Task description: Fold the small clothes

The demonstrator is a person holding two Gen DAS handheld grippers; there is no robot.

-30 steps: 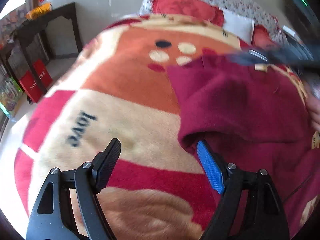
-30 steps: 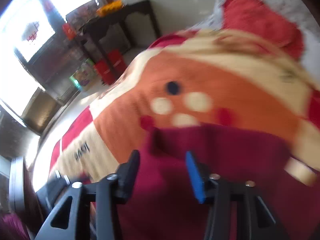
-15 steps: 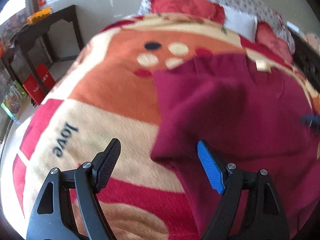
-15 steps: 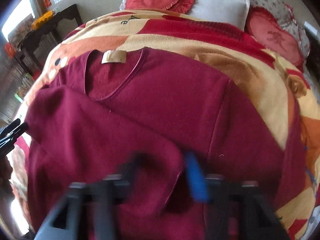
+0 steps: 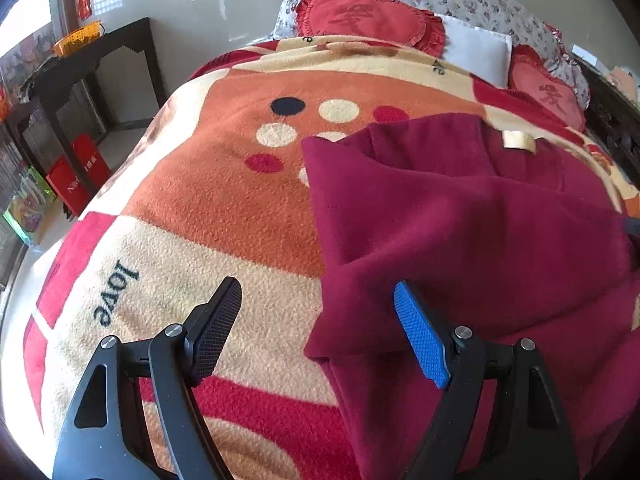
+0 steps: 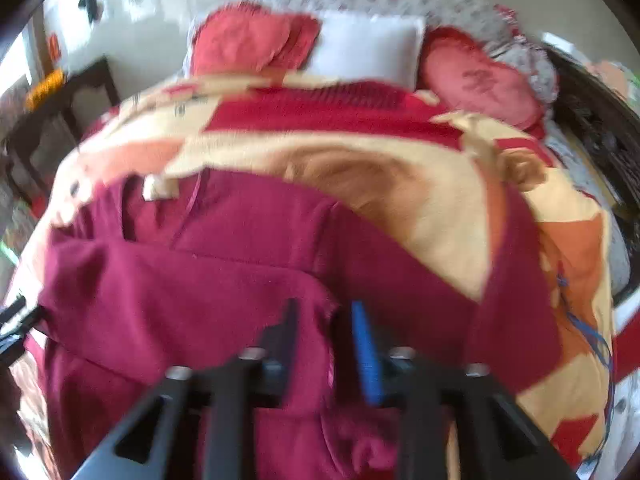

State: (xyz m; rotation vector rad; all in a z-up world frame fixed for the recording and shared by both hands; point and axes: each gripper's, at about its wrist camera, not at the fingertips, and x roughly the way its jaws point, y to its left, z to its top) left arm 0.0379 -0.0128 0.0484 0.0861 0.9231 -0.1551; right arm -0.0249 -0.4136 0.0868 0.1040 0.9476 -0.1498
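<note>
Maroon top spread on the fleece blanket covering the bed, neck label toward the pillows. One sleeve already laid across the chest, its fold edge running down the near side of the garment. Other sleeve out flat on the far side, reaching toward the orange patch of the blanket.

Left tool released, jaws wide apart, hovering low above the folded edge with nothing between the pads; blue pad over maroon cloth, black pad over bare blanket. Right tool blurred by motion, jaws partway apart with a gap visible between them, close to the cuff end of the folded sleeve; contact with the fabric not discernible.

Step in hand, by the look of it: first sleeve fold finished, grip let go, attention turning to the rest of the garment. Roughly a third of the way through.

Next move likely calls for a reach to the spread sleeve, a pinch near its cuff, and a sweep across the chest to mirror the first fold. Worth lifting only the top layer: fleece blanket underneath looks clingy and could come up with the cloth. After that, hem brought up toward the collar.
</note>
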